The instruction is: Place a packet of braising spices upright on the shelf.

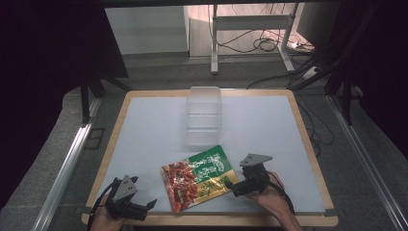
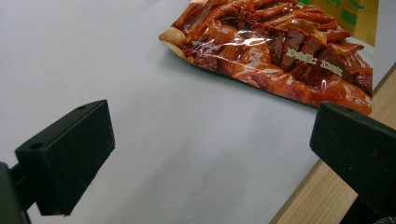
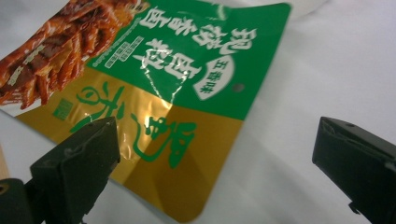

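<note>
1. A snack pouch (image 1: 198, 178) lies flat on the white mat (image 1: 144, 134) that covers the table, close to the mat's near edge and a little right of its middle.
2. The pouch lies at a slant: its red end, printed with a picture of braised meat, points toward the near edge, and its green and gold end points toward the far right.
3. In the left gripper view the red end of the pouch (image 2: 280, 51) lies ahead of the jaws, with one corner reaching almost to the wooden table edge (image 2: 313, 196).
4. The left gripper (image 1: 144, 206) rests at the near left corner of the table, held in the person's left hand (image 1: 103, 219). Its jaws stand wide apart with nothing between them, and it is clear of the pouch.
5. The right gripper (image 1: 230, 185) sits just right of the pouch, near the mat's near edge, held in the right hand (image 1: 269, 199).
6. In the right gripper view its jaws are spread wide; one jaw stands over the gold corner of the pouch (image 3: 187, 98), the other over bare mat. Whether that jaw touches the pouch I cannot tell.
7. A clear plastic container (image 1: 204, 115) stands beyond the pouch, reaching to the middle of the far edge, with its near end just beside the pouch's green end.
</note>
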`<state>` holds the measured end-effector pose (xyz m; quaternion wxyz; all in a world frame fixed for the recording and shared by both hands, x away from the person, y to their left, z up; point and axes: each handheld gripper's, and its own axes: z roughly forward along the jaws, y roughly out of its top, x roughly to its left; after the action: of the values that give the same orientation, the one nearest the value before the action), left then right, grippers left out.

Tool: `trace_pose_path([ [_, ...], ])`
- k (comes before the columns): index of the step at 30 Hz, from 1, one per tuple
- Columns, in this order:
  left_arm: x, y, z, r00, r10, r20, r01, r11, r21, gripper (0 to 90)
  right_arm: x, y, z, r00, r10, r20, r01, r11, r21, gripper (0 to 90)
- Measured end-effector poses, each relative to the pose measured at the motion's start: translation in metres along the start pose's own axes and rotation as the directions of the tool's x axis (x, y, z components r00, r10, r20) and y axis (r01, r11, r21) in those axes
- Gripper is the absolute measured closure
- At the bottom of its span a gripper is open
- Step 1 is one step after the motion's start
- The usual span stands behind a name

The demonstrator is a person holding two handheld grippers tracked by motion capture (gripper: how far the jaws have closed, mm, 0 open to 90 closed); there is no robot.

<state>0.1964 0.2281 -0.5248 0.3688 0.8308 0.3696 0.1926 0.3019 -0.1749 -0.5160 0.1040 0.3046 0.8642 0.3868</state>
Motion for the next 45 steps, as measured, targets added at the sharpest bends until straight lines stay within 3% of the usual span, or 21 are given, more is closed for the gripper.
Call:
trace_pose_path([
  [3, 0.000, 0.000, 0.000, 1.0000, 0.000, 0.000, 0.000, 1.0000, -0.001, 0.0, 0.001, 0.003, 0.007, 1.0000, 0.001, -0.001, -0.001, 0.999, 0.035, 6.2],
  [16, 0.000, 0.000, 0.000, 1.0000, 0.000, 0.002, 0.000, 1.0000, 0.002, 0.0, -0.002, 0.015, 0.026, 0.9995, 0.017, -0.025, -0.015, 0.998, 0.066, 29.2],
  [27, 0.000, 0.000, 0.000, 1.0000, 0.002, 0.002, -0.002, 1.0000, 0.003, 0.0, 0.001, 0.032, 0.034, 0.9982, -0.058, -0.015, 0.059, 0.997, 0.045, 54.9],
  [37, 0.000, 0.000, 0.000, 1.0000, 0.001, 0.001, -0.001, 1.0000, 0.002, 0.0, 0.004, 0.041, 0.041, 0.9968, -0.080, -0.006, 0.080, 0.995, 0.061, 81.0],
  [40, 0.000, 0.000, 0.000, 1.0000, 0.002, 0.000, -0.002, 1.0000, 0.001, 0.0, 0.005, 0.043, 0.041, 0.9975, -0.070, -0.010, 0.071, 0.996, 0.062, 88.1],
  [45, 0.000, 0.000, 0.000, 1.0000, 0.003, 0.000, -0.003, 1.0000, 0.001, 0.0, 0.006, 0.051, 0.036, 0.9989, -0.028, -0.038, 0.030, 0.998, 0.056, 89.0],
])
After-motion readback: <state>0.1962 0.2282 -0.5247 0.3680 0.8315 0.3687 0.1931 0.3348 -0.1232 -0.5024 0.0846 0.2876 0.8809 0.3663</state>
